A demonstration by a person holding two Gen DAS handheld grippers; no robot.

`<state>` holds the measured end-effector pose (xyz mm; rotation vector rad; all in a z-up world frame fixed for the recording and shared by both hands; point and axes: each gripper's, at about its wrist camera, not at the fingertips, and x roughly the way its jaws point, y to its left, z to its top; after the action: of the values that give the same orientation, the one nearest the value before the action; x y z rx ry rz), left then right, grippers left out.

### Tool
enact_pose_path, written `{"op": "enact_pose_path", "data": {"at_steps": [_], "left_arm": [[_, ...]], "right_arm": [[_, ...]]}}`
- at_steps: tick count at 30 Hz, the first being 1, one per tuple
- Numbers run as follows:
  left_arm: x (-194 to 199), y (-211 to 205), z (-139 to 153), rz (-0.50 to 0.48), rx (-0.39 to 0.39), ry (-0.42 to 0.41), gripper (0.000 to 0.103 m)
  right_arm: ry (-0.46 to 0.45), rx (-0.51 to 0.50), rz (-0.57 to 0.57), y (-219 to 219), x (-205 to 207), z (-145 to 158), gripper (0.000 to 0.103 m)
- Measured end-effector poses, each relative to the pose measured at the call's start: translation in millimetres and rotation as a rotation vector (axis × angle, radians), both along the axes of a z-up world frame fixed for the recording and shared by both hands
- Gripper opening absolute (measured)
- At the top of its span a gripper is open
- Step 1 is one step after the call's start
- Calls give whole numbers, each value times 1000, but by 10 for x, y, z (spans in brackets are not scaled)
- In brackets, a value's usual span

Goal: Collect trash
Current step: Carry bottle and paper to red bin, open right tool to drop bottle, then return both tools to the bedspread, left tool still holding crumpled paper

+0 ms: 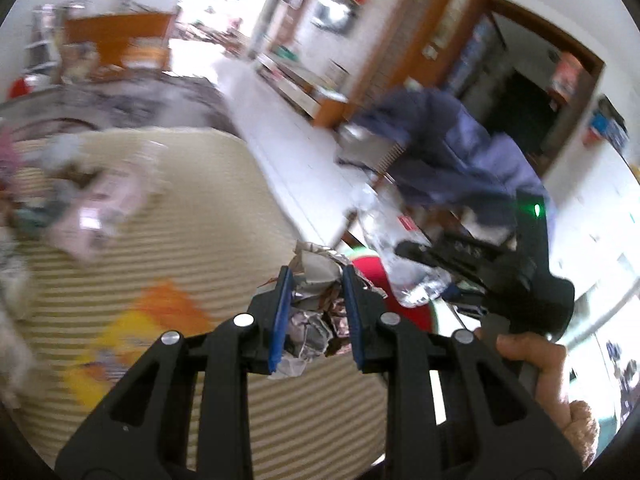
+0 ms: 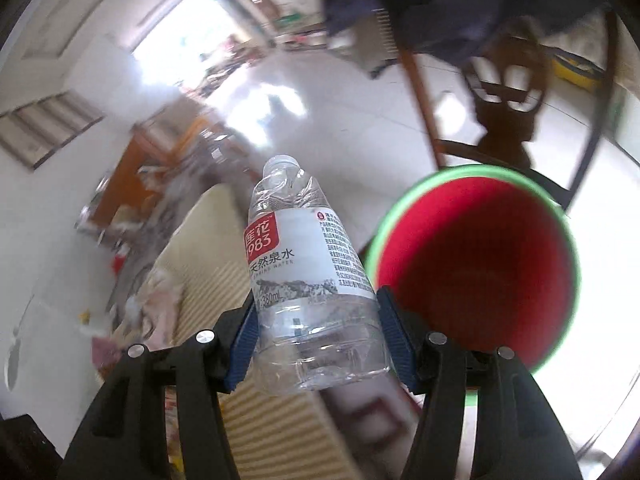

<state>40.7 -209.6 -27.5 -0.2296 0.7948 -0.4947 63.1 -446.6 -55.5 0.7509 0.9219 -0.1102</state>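
My left gripper (image 1: pixel 316 280) is shut on a crumpled silver foil wrapper (image 1: pixel 316 312), held above the striped beige mat (image 1: pixel 168 264) near its right edge. My right gripper (image 2: pixel 316 300) is shut on an empty clear plastic water bottle (image 2: pixel 308 264) with a red and white label, neck pointing away. The bottle also shows in the left wrist view (image 1: pixel 400 248), with the right gripper's black body behind it. A red bin with a green rim (image 2: pixel 476 268) gapes open just right of the bottle; part of it shows in the left wrist view (image 1: pixel 376 276).
More litter and a pink packet (image 1: pixel 100 216) lie on the mat's far left. A wooden chair draped with blue cloth (image 1: pixel 452 148) stands beyond the bin. White tiled floor (image 2: pixel 340 120) lies beyond, with wooden furniture (image 1: pixel 116 36) at the back.
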Motion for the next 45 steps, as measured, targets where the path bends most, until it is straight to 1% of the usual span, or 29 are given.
{"op": "enact_pose_path", "data": {"at_steps": [3,5,8,10,12,13,14,16,18,19,21,24,27,31,34,36,38,41,45], "left_arm": [[73,-340,-90,-70,17,26,25],[136,-514,-150,-104,26,47,25],[205,-716,-247,-143,31,90,28],[235,-726,-288,-142,34,104,28],[259,-749,-313,-138,37,114,32],[274,-760,-325,-136,37,117,37],[279,-772,-333,-133,38,118,44],[273,-778,-345,-132,32,123,50],[284,-812,-361,-139,34,130,56],[282,-820,-362,-141,37,130,62],[274,-826,-351,-136,38,120,64],[231,-751,-298,-114,50,91,64],[161,-592,-194,-79,63,48,64],[33,-285,-31,-15,82,-6,66],[-86,39,75,39,116,-46,66],[-162,294,128,88,153,-63,67],[-257,642,164,154,168,-60,70],[-383,1176,192,267,178,-35,70],[-584,2000,162,464,150,41,71]], "right_arm": [[20,7,-69,-187,-68,-72,55],[27,6,-83,-245,-105,-126,56],[24,26,-90,-343,-191,-168,59],[16,31,-99,-345,-174,-162,65],[5,18,-104,-315,-162,-130,69],[-5,15,-109,-305,-183,-102,71],[-19,18,-118,-310,-192,-80,72],[-58,31,-144,-326,-228,-22,74],[-105,6,-205,-368,-302,73,77],[-116,-9,-221,-376,-321,102,78],[-136,-37,-245,-387,-350,158,79],[-126,-44,-239,-387,-313,147,80],[-118,-33,-221,-347,-255,128,80],[-118,-64,-177,-203,-155,162,82],[-113,-79,-138,-80,-86,164,83],[-105,-84,-113,13,-44,162,84],[-91,-90,-86,110,10,148,85],[-74,-90,-53,254,58,130,85],[-58,-99,6,489,135,108,86]]}}
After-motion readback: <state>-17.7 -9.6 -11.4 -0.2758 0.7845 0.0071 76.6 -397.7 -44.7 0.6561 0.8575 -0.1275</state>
